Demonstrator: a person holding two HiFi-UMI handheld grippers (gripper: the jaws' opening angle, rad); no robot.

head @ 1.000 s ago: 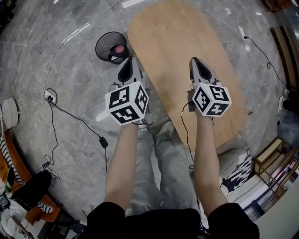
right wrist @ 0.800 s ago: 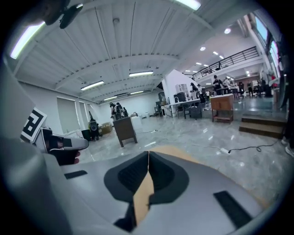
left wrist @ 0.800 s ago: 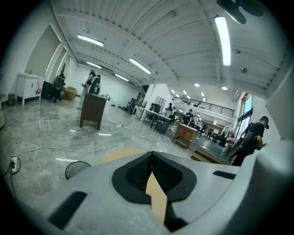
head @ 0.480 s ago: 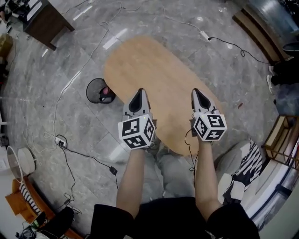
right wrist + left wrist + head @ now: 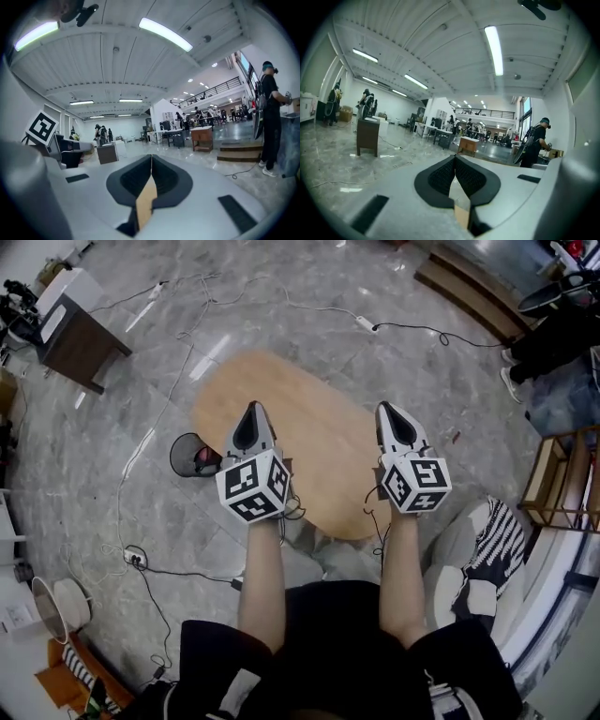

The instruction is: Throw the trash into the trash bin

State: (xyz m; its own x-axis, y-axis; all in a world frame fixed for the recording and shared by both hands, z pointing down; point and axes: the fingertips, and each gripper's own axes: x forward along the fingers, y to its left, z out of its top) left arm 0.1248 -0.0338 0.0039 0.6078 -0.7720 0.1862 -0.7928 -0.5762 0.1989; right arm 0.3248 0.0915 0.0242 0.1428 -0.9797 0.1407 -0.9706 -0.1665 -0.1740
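Trash (image 5: pixel 207 460) shows only as a small pink thing lying inside the black trash bin (image 5: pixel 174 456), which stands on the floor just beside the left end of the wooden table (image 5: pixel 319 442). At this size I cannot say for sure what it is, perhaps a crumpled wrapper or some soft piece. If so, you should expect it to be light and soft, to give way under the pads and not to break. A pinch across its thickest part would be enough, with no strong squeeze. Your left gripper (image 5: pixel 252 409) has its jaws pressed together with nothing between them, and your right gripper (image 5: pixel 390 411) is the same, clenched and empty. You hold both raised in front of you, over the table and well apart from the bin. I see no other piece on the table top, so I judge that the throwing is done.
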